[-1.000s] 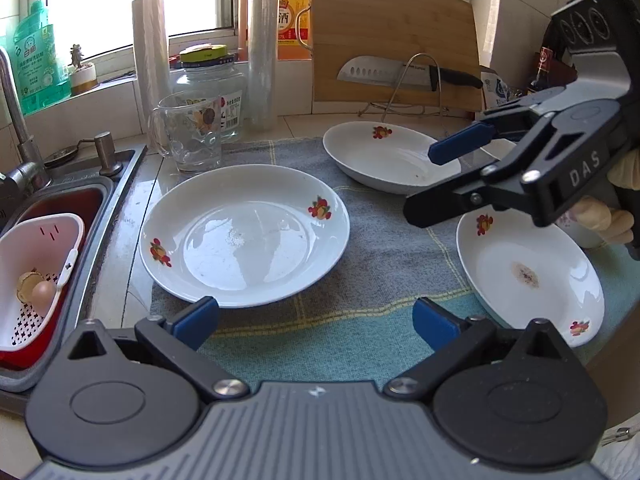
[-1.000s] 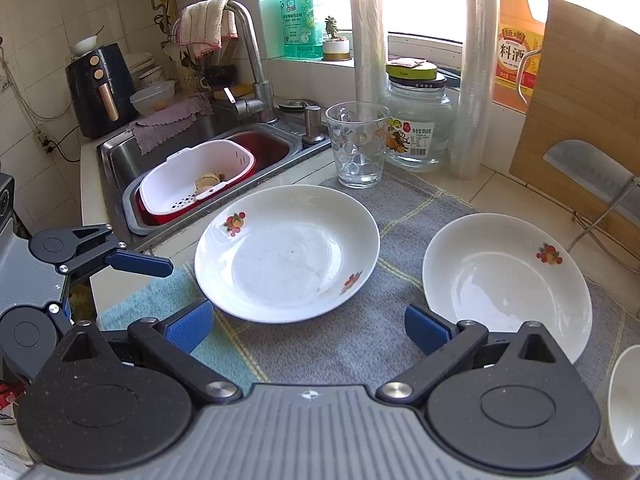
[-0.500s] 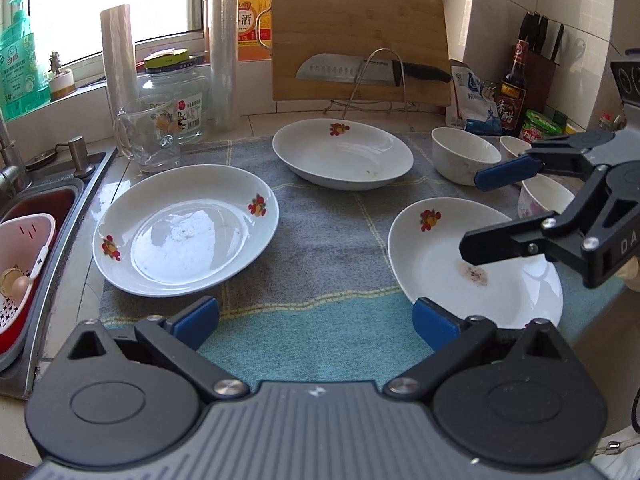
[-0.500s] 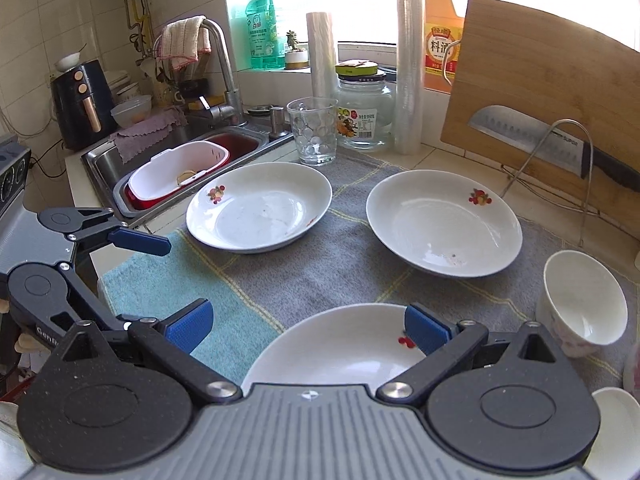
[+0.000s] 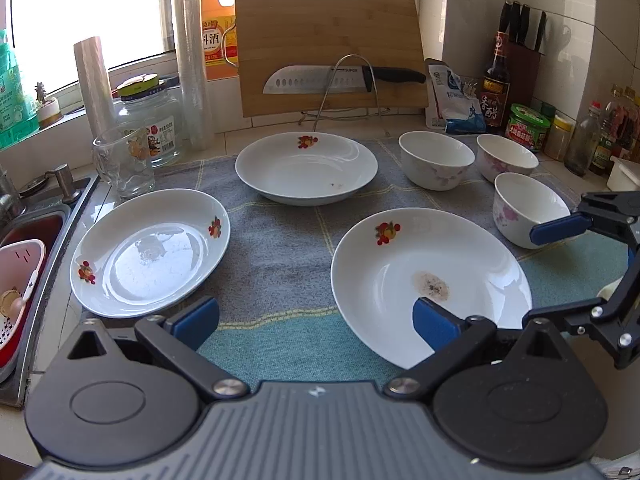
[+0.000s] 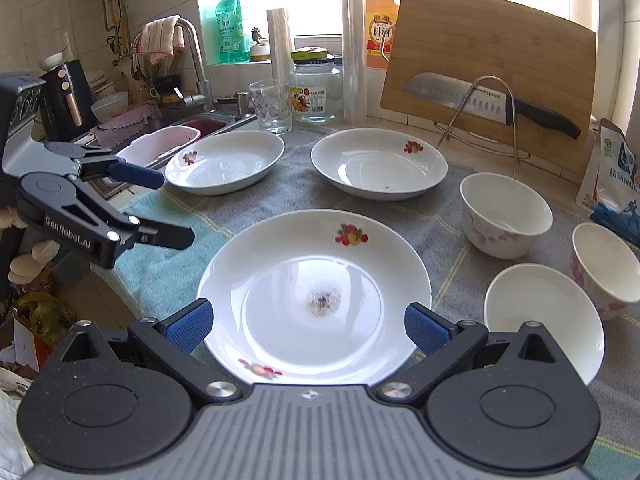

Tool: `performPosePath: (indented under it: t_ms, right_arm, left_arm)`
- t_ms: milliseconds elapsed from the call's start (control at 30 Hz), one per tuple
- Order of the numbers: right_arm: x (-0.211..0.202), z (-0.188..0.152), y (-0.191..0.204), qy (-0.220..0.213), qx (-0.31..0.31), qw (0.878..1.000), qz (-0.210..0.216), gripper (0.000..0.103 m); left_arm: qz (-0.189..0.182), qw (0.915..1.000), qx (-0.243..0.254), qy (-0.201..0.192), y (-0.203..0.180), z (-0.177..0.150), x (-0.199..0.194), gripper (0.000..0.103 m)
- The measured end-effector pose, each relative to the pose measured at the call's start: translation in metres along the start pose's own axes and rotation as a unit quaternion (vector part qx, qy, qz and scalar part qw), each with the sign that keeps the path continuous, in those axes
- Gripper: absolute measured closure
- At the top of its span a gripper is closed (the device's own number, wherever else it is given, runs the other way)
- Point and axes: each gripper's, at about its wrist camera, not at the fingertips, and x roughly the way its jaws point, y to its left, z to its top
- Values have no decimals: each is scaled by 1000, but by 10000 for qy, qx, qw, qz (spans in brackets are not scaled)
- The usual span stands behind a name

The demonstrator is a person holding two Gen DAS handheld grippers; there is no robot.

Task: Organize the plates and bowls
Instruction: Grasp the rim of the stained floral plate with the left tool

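Right wrist view looks down on the near plate, a round white dish with a fruit print at its far rim and another at its near rim, and a brown smudge in its centre. It lies flat on the towel close to the towel's front edge, where the cloth turns from grey to teal. Being round, it has no long axis; a line through its two prints runs from the front edge toward the back of the counter. The right gripper hangs over this plate with its blue fingertips spread wide, one off each side of the rim, holding nothing.

Left wrist view shows the left gripper over the teal front strip of the towel, its tongs also wide apart and empty; the right fingertip overlaps the near plate's rim in the picture, though I cannot tell if it touches. The left plate sits at the towel's left edge beside the sink, tipped slightly, and overhangs the cloth on that side. The back plate rests flat near the towel's back edge, in front of the cutting board and its knife. Three bowls stand upright near the right back corner: the first bowl, the second bowl just beside it, and the third bowl nearer the front.
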Motion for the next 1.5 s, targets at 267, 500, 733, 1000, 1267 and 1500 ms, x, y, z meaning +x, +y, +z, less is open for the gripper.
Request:
performPosePath:
  t_ms: [267, 500, 733, 1000, 1267, 1500]
  right_arm:
    - [2, -34, -2, 168, -150, 9997, 18, 0]
    - [21, -47, -3, 192, -251, 9994, -164, 0]
    - [37, -48, -1, 226, -330, 9989, -254, 0]
    - [45, -44, -2, 129, -329, 9989, -311, 0]
    - [43, -47, -2, 9, -330, 9990, -309, 0]
    - [42, -50, 1, -101, -259, 9988, -393, 0]
  left_arm:
    - [154, 9998, -114, 0, -16, -3, -11, 1]
    - [111, 9997, -190, 114, -19, -2, -8, 1]
    - [-83, 9997, -108, 223, -18, 3, 8, 1]
    - [-394, 9982, 45, 453, -6, 15, 41, 1]
    - [-1063, 9900, 285, 884, -1, 33, 89, 1]
    - [-1661, 9750, 693, 1304, -6, 45, 122, 1]
